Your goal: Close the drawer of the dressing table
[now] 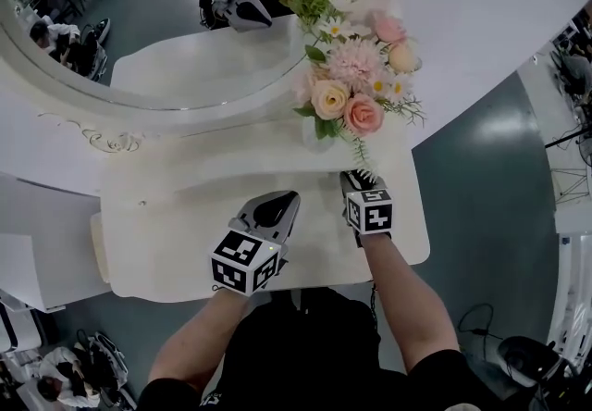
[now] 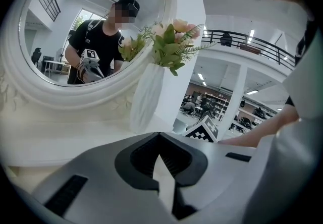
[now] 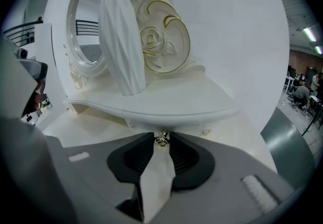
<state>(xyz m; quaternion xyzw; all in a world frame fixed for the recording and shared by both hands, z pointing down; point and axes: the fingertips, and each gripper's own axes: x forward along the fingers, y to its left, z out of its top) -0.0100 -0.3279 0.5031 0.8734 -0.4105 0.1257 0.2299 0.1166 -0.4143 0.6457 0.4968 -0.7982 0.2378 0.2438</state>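
While the left gripper (image 1: 276, 208) sits over the white tabletop (image 1: 176, 242) with its jaws closed tip to tip on nothing, the right gripper (image 3: 162, 136) reaches in under the raised shelf (image 3: 166, 99) that bears a ribbed white vase (image 3: 122, 41) of flowers. Its jaws pinch the small metal knob (image 3: 162, 141) of the drawer (image 3: 184, 128) (its white front lies just behind the knob, tucked beneath the shelf's edge).
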